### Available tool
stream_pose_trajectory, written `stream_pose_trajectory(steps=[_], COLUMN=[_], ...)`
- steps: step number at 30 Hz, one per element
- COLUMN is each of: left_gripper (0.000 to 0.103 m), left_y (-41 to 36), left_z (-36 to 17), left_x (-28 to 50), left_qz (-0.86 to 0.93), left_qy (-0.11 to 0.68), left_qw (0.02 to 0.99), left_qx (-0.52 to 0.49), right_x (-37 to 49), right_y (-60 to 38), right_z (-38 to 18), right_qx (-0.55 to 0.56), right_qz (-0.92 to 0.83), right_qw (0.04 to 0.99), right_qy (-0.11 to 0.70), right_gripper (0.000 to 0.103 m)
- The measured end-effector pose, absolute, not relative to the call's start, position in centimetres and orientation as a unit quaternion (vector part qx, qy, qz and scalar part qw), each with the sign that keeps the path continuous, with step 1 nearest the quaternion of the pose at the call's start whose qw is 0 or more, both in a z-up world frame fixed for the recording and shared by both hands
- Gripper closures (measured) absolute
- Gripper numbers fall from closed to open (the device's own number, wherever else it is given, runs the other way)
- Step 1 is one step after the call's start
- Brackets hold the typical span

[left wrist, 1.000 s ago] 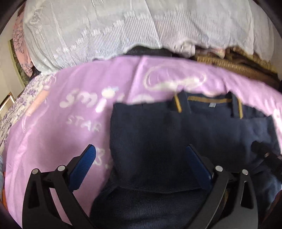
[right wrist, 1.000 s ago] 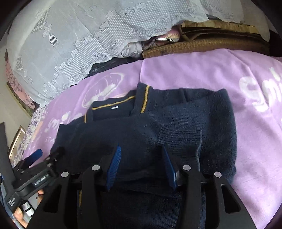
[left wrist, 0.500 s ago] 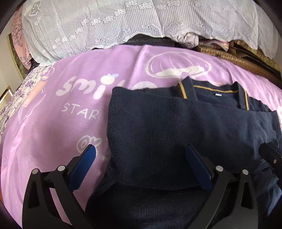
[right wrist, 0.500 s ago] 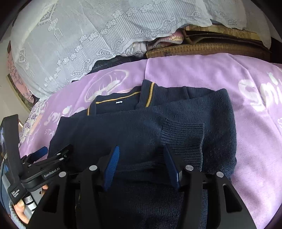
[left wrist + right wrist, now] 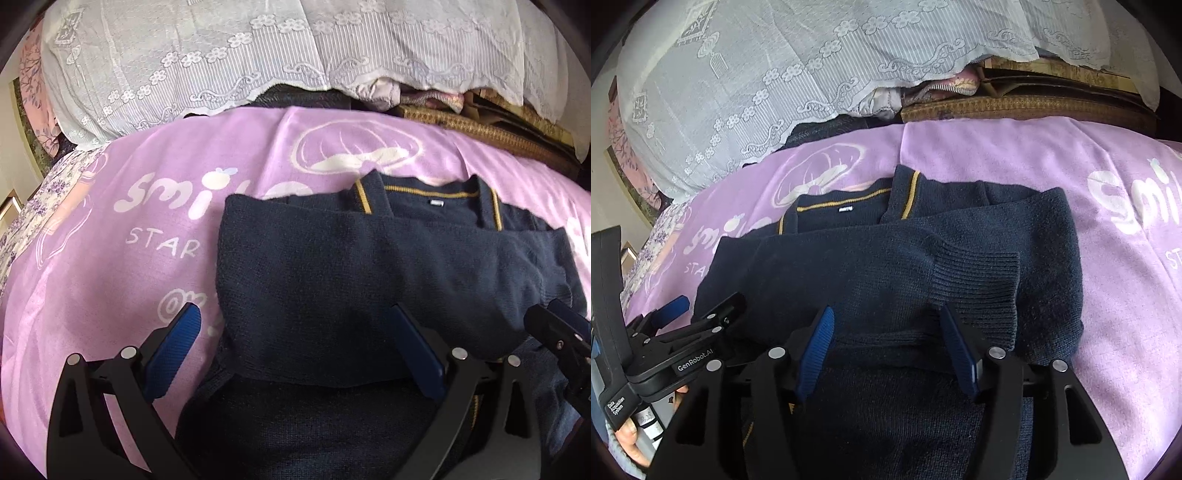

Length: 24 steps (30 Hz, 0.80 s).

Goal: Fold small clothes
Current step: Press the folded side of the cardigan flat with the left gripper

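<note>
A small navy knit sweater (image 5: 369, 266) with a yellow-striped collar lies on a purple blanket (image 5: 110, 240), its sleeves folded across the chest. It also shows in the right wrist view (image 5: 905, 266), with a ribbed cuff (image 5: 979, 280) lying on top. My left gripper (image 5: 295, 332) is open and empty, just above the sweater's lower left part. My right gripper (image 5: 886, 332) is open and empty, over the sweater's lower middle, just below the cuff. The left gripper shows at the left edge of the right wrist view (image 5: 701, 306).
The purple blanket (image 5: 1108, 184) with white print covers the bed. A white lace cover (image 5: 258, 55) drapes over a pile at the back, also in the right wrist view (image 5: 775, 74). A woven brown mat (image 5: 498, 136) lies at the back right.
Both grippers have drawn back a little from the sweater and stayed open. The sweater lies still with its sleeves folded over.
</note>
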<state>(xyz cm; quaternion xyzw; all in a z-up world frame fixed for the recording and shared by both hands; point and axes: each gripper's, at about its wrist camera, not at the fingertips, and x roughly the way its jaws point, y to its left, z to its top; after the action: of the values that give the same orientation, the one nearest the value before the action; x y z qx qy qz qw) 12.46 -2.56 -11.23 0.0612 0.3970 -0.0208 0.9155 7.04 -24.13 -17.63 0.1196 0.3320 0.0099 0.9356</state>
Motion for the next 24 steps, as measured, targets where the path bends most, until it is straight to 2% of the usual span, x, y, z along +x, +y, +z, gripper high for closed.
stream_pose_trajectory(steps=[3,13,17,24], left_gripper=[0.004,0.004,0.004,0.004], left_y=[-2.5,-3.0,-3.8,-3.3], left_z=[-11.7,-9.6,-11.8,-11.2], left_x=[12.8,13.1,14.5,13.4], left_qz=[-0.023,-0.022,-0.02,-0.027], left_qy=[0.409,0.367,0.411,0.402], left_qw=[0.91,0.928,0.908,0.912], left_qx=[0.06,0.059,0.081,0.076], right_x=[7.1,7.6,9.0,7.3], right_y=[-23.8,-25.0,-26.1,-26.0], right_z=[-17.8,-15.9,-17.8,-17.0], right_qx=[0.114,0.13,0.141,0.16], right_qz=[0.015,0.012,0.008,0.018], right_qw=[0.936,0.946,0.933,0.935], right_qy=[0.332,0.298,0.33,0.316], right_gripper=[0.035,0.035,0.035,0.035])
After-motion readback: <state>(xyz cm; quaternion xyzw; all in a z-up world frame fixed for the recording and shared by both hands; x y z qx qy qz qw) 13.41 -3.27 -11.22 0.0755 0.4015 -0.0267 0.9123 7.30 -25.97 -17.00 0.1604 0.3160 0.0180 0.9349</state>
